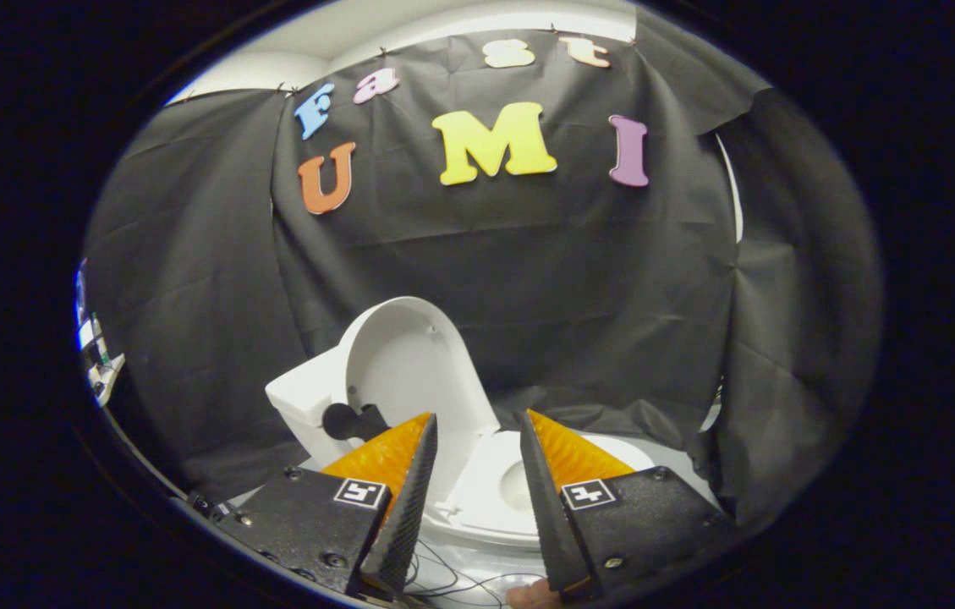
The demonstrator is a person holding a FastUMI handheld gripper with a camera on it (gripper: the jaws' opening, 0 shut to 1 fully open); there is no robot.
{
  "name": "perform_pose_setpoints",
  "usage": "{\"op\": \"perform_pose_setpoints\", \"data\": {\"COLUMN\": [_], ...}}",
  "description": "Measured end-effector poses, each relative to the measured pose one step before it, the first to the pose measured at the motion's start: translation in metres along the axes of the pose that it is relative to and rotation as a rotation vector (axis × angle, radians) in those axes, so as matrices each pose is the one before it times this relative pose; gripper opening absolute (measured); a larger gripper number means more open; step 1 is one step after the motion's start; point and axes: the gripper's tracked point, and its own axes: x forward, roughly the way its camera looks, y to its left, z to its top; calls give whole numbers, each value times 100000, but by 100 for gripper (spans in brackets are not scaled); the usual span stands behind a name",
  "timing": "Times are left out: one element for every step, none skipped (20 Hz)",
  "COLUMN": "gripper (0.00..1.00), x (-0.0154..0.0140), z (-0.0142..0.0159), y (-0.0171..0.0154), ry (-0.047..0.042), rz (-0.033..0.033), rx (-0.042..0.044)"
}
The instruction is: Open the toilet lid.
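Gripper view shows the toilet lid (409,364) already raised, standing nearly upright and leaning back toward the tank (301,404), its hollow underside facing the camera. It lies ahead of the hand-held gripper (477,436) and up toward the left finger, its long axis running steeply upward. Below it the seat (485,499) and bowl sit in the gap between the fingers, just beyond them. The hand-held gripper is spread wide and holds nothing (neither finger touches the lid). Judging from this, the lid looks open. Thin cables (452,579) trail across the floor beneath.
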Motion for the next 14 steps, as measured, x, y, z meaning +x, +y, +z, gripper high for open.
{"op": "perform_pose_setpoints", "data": {"gripper": [62,62,62,62,72,81,91,100,100,100,100,100,100,100], "x": [-854,-835,-848,-715,-786,-815,-585,-675,-679,-481,-502,-502,-565,-386], "z": [476,525,784,361,356,14,287,300,166,99,138,-75,-51,-59], "y": [-952,-875,-748,-757,-683,-767,-919,-518,-752,-710,-886,-946,-1039,-623], "ry": [-2083,-2674,-3560,-2664,-2615,-1297,-1670,-1032,-1101,-904,-1123,-1126,-1225,-1458], "rz": [-1240,-960,-595,-1144,-872,-1243,-1163,-403,-637,-787,-1332,-1522,-1761,-960], "rx": [-667,-626,-512,-884,-735,-1359,-852,-108,500,452,414,86,-170,-312]}}
